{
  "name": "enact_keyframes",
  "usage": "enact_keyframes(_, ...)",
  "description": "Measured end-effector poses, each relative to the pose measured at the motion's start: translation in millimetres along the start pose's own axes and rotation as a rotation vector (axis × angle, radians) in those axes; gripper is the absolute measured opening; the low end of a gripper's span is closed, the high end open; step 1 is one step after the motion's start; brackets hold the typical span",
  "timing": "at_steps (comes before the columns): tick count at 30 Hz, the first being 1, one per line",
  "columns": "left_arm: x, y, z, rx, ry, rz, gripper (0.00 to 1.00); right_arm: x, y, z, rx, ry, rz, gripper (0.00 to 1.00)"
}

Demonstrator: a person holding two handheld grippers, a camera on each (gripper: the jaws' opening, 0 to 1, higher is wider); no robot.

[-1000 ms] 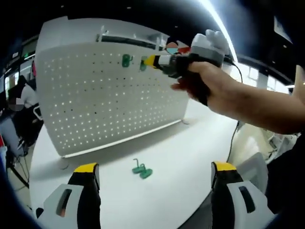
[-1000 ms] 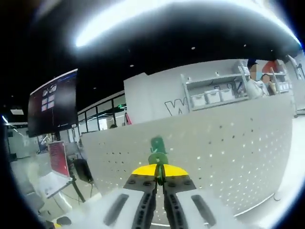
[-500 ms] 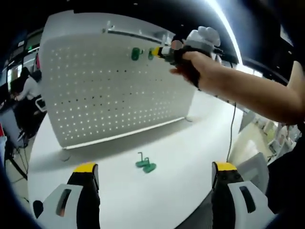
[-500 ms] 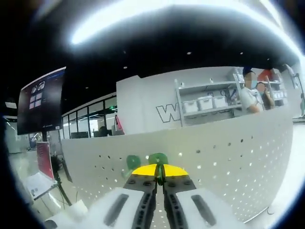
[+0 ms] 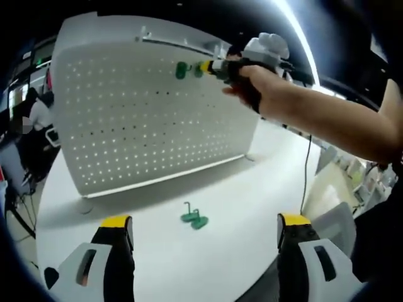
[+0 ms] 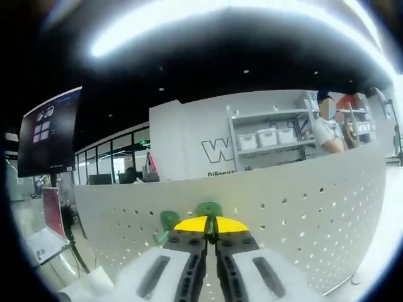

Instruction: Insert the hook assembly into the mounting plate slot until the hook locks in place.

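The right gripper (image 6: 211, 234), clamped on a green hook (image 6: 208, 210), presses it at the pegboard (image 5: 145, 107); seating probably remains. The left gripper (image 5: 204, 242) hangs open.

Green hook (image 6: 208, 209) — mostly hidden behind the right claw's (image 6: 210, 234) closed tips.

We saw a white round-edged table (image 5: 252, 189) carrying the upright white pegboard (image 5: 138, 119), which stood on small feet near its far side. A green hook piece (image 5: 194, 218) lay loose on the tabletop in front of the board, apart from it.
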State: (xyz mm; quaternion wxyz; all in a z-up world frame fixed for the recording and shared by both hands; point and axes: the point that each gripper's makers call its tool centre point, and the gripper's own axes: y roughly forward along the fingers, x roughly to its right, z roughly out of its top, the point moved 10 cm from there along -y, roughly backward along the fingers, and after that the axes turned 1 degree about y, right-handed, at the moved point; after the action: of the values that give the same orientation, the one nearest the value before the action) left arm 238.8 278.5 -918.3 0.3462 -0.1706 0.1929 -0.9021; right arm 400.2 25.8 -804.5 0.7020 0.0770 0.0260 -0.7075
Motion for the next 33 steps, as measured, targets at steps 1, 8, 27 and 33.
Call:
enact_keyframes(1,-0.8,0,-0.3,-0.001,-0.003,0.001,0.95,1,0,-1.0,-0.005,-0.005,-0.013,0.0)
enact_keyframes(8,-6.1,-4,-3.2,0.001,-0.022,0.013,0.92,0,5,-1.5,-0.02,0.003,-0.022,0.0)
enact_keyframes(27,-2.3,-13,-0.5,0.032,-0.051,0.043,0.89,-1,4,1.6,-0.074,-0.044,-0.03,0.0)
enact_keyframes(33,-0.6,-23,-0.6,0.049,-0.068,0.061,0.88,-2,2,-2.1,-0.097,-0.053,-0.038,0.01)
